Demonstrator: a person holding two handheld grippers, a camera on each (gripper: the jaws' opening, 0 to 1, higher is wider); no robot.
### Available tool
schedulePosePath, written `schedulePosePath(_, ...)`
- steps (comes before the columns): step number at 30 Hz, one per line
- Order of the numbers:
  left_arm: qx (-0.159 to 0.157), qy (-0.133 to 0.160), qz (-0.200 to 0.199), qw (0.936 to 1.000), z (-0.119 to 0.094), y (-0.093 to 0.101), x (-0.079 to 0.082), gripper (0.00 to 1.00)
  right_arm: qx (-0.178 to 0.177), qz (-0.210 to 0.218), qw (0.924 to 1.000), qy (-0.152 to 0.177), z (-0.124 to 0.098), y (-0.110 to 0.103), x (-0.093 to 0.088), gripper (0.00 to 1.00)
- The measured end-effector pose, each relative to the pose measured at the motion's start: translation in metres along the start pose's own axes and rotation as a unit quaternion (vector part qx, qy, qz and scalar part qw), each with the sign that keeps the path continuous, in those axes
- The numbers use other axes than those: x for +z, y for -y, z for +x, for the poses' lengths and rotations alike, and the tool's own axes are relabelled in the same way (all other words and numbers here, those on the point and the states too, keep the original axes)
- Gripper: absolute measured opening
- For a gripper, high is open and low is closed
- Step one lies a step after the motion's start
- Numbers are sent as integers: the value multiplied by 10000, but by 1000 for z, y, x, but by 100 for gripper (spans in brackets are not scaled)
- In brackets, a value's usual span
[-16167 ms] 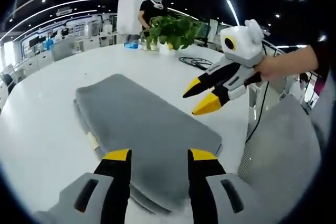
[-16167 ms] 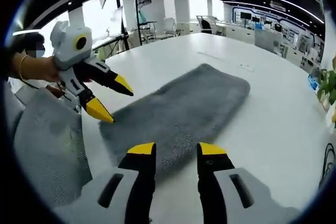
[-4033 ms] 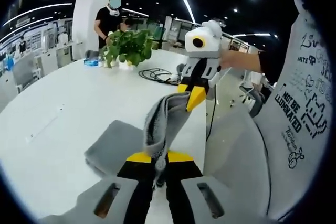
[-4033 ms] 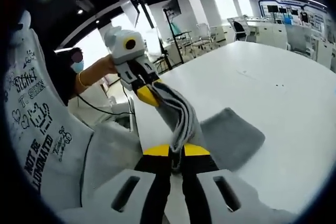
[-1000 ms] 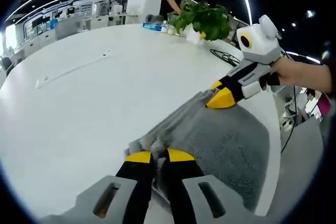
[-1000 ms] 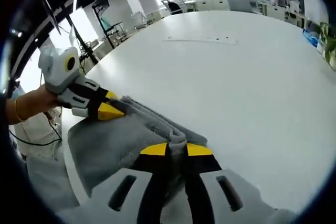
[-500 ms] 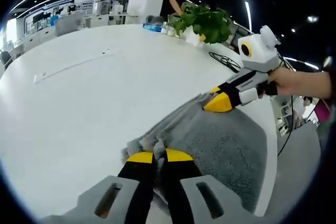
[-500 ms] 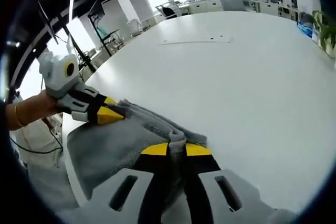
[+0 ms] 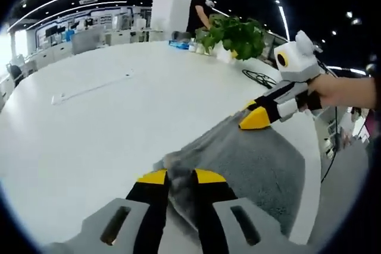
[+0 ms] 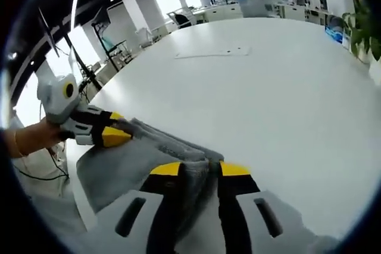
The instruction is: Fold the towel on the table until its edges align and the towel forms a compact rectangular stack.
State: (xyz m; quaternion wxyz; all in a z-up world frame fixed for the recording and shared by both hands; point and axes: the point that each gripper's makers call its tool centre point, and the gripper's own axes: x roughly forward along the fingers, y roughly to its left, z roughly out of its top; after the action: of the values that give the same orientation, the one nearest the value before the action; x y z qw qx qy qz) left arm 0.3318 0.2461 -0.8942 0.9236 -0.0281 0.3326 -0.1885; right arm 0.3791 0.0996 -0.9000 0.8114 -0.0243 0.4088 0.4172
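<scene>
1. The grey towel lies near the edge of the white worktop, a folded-over layer brought down on top of the lower one. In the left gripper view, the left gripper has its jaws parted a little, with the towel's corner lying slack between them (let go, or close to it, I'd say).

2. In the right gripper view, the right gripper stands much the same: jaws apart, a ridge of towel between the yellow tips and not pinched.

3. To do this step well, I'd lift both grippers straight up and away together so neither corner gets dragged, then check that the upper edge sits flush with the one beneath before any further fold.

4. If the bunched ridge along the far edge stays raised, a light press or sweep would flatten it (the edge looks rumpled, not crisp).

5. The left gripper view shows the right gripper resting at the towel's other corner, a potted plant and a black cable beyond it, and a person standing at the far end.

6. The right gripper view instead shows the left gripper with the hand holding it, and an office space past the worktop.
</scene>
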Motion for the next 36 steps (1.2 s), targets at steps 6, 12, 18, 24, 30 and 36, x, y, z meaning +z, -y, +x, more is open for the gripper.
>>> schedulePosePath(6,740,136,169,9970,-24,-38,10,19,-127,-40,9994,315,-14,6,11,19)
schedulePosePath(12,826,239,189,9961,-42,-45,21,21,-155,-401,9985,339,-29,9,12,22)
schedulePosePath(18,783,40,811,9936,-57,-29,15,24,-354,-812,9959,155,-45,19,0,25)
schedulePosePath(24,735,-58,523,9959,-63,-21,-7,28,-370,-795,9961,86,-59,21,-18,29)
schedulePosePath(30,680,-95,297,9972,-75,-15,-29,35,-349,-953,9948,-50,-72,23,-40,36)
schedulePosePath(36,684,-458,232,9963,-92,-15,-60,43,-491,-1201,9915,-128,-83,25,-62,53)
